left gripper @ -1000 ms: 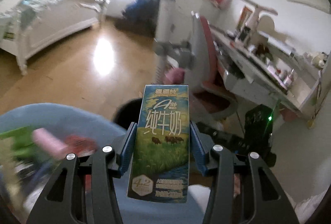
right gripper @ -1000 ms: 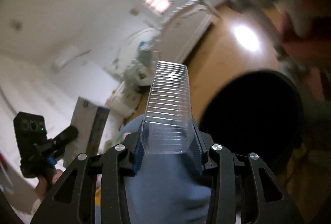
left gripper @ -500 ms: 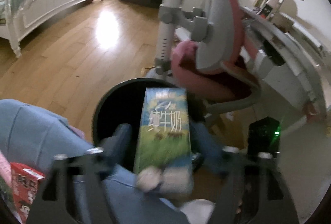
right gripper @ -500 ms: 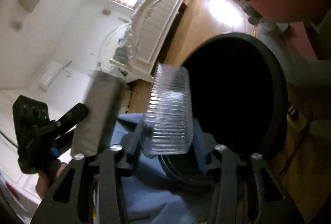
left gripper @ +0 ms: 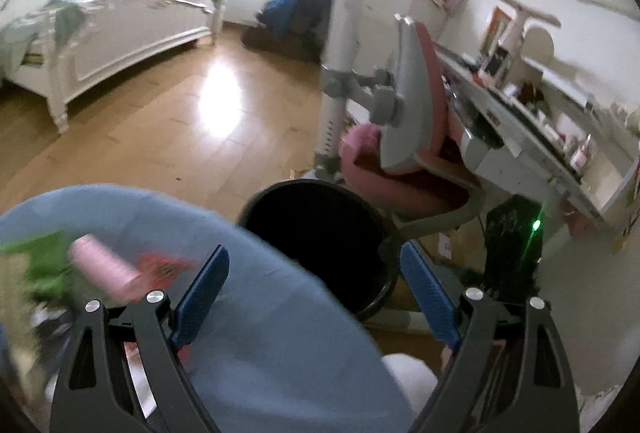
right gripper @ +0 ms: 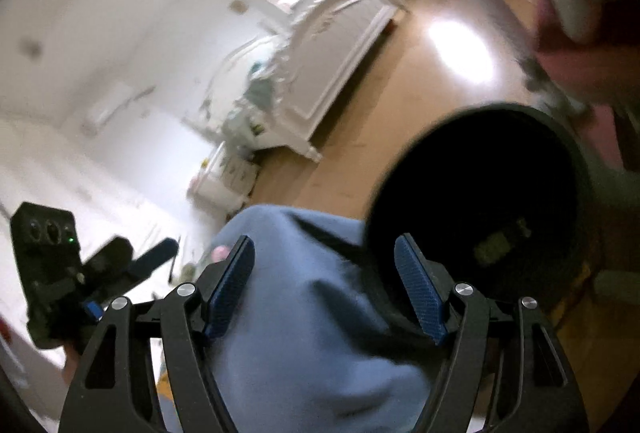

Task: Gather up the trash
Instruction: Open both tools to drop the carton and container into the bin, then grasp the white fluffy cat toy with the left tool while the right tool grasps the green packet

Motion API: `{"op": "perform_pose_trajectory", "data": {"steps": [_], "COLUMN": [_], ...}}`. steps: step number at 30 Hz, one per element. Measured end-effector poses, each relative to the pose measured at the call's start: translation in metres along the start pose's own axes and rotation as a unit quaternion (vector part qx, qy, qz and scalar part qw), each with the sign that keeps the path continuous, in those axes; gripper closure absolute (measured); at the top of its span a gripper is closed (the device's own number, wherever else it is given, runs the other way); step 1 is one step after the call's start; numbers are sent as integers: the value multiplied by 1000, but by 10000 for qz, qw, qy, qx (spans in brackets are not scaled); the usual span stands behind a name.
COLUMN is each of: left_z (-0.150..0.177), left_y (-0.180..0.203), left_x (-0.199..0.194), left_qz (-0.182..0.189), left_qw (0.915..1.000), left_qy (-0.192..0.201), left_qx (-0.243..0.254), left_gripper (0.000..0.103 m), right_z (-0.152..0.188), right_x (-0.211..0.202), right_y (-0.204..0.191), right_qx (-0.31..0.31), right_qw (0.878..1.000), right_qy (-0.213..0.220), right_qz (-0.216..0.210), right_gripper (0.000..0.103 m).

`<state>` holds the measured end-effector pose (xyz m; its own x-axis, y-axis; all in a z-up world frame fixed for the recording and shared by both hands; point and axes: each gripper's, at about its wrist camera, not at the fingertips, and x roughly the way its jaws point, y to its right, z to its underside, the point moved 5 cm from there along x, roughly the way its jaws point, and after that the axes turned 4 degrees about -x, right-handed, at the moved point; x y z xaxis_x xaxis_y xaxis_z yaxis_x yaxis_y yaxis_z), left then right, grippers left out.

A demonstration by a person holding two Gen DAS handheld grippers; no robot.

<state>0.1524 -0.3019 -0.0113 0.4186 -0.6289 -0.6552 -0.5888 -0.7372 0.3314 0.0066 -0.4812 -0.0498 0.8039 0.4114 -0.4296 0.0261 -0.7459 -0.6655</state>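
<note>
A black round bin stands on the wood floor, just past a blue cloth. My left gripper is open and holds nothing; the cloth and the bin's near rim show between its blue pads. In the right wrist view the bin lies ahead to the right, with a pale scrap dimly visible at its bottom. My right gripper has its jaws opening, with nothing between them, only blue cloth below. The left gripper appears at the far left there.
A pink and grey chair stands right behind the bin, and a cluttered desk runs along the right wall. A white bed is at the far left. A blurred pink roll, red packet and green item lie on the cloth.
The milk carton has left my left gripper and the clear ribbed plastic box has left my right one. Both sets of jaws have spread wide, and both views have drawn back from the bin.
</note>
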Motion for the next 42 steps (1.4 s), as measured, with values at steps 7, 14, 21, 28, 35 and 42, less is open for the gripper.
{"op": "perform_pose_trajectory", "data": {"steps": [7, 14, 21, 28, 35, 42], "left_z": [38, 61, 53, 65, 66, 71], "left_y": [-109, -210, -235, -261, -269, -253], "left_x": [-108, -159, -127, -105, -117, -145], "left_qz": [-826, -1675, -1562, -1254, -972, -952], "left_qw": [9918, 9809, 9876, 9915, 9948, 9938], "left_qy": [609, 599, -4, -346, -129, 296], "left_qx": [-765, -790, 128, 69, -290, -496], "left_gripper": [16, 14, 13, 42, 64, 67], "right_z": [17, 32, 12, 11, 32, 31], "right_x": [58, 137, 250, 318, 329, 280], "right_y": [-140, -238, -266, -223, -232, -255], "right_qx": [-1274, -2240, -3629, -3600, -3584, -3444], "right_qw": [9882, 9629, 9051, 8687, 8619, 8908], "right_qy": [-670, -1386, -2202, -3393, -3570, -2881], "right_qz": [-532, -586, 260, 249, -359, -691], "right_gripper": [27, 27, 27, 34, 81, 97]}}
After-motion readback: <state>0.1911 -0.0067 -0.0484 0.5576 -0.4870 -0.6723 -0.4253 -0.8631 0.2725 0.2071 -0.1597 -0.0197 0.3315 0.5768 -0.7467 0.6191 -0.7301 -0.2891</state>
